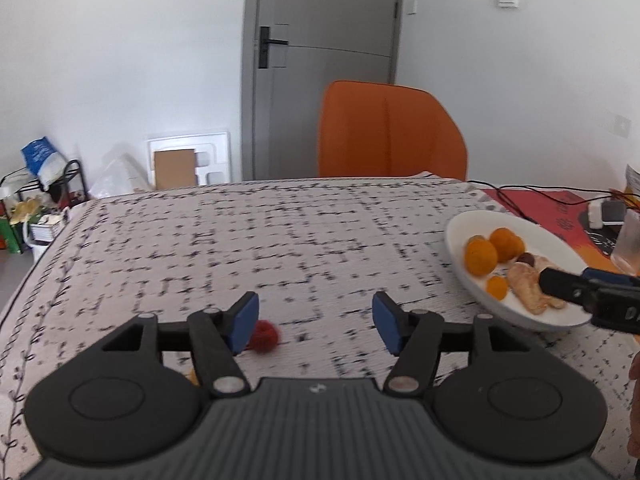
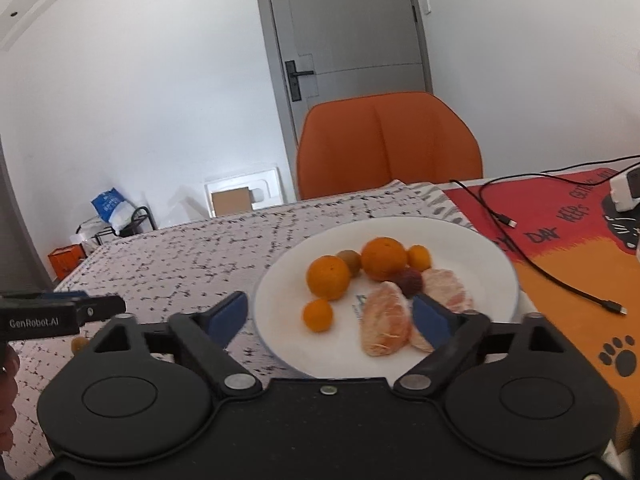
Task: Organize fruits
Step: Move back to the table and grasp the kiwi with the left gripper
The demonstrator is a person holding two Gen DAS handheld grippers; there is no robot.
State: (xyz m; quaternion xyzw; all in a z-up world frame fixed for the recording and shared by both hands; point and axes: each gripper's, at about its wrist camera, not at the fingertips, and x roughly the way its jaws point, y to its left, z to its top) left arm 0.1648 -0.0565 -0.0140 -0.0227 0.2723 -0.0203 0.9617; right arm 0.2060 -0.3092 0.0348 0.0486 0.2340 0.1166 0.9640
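Left gripper (image 1: pixel 315 322) jaws partly apart, nothing between the blue pads, hovering over the patterned tablecloth (image 1: pixel 240 240). A small red fruit (image 1: pixel 264 336) lies on the cloth just beside the left pad, at about 9 o'clock from the gap, partly hidden by that finger. Right gripper (image 2: pixel 332 316) jaws spread wide, empty, held low over the near rim of the white plate (image 2: pixel 480 248); its right pad overlaps the peeled citrus segments (image 2: pixel 386 328) in view, contact unclear. On the plate: two oranges (image 2: pixel 328 278), a small orange fruit (image 2: pixel 318 315) at 7 o'clock, another small one (image 2: pixel 419 257) at 1 o'clock, a brownish kiwi-like fruit (image 2: pixel 349 261) and a dark red fruit (image 2: pixel 409 282) near centre. Plate sits at 3 o'clock from the left gripper. Red-orange mat (image 2: pixel 560 272) with black cables (image 2: pixel 540 272) at the plate's 3 o'clock. Orange chair (image 2: pixel 388 144) at 12 o'clock behind the table, grey door (image 2: pixel 352 32) beyond.
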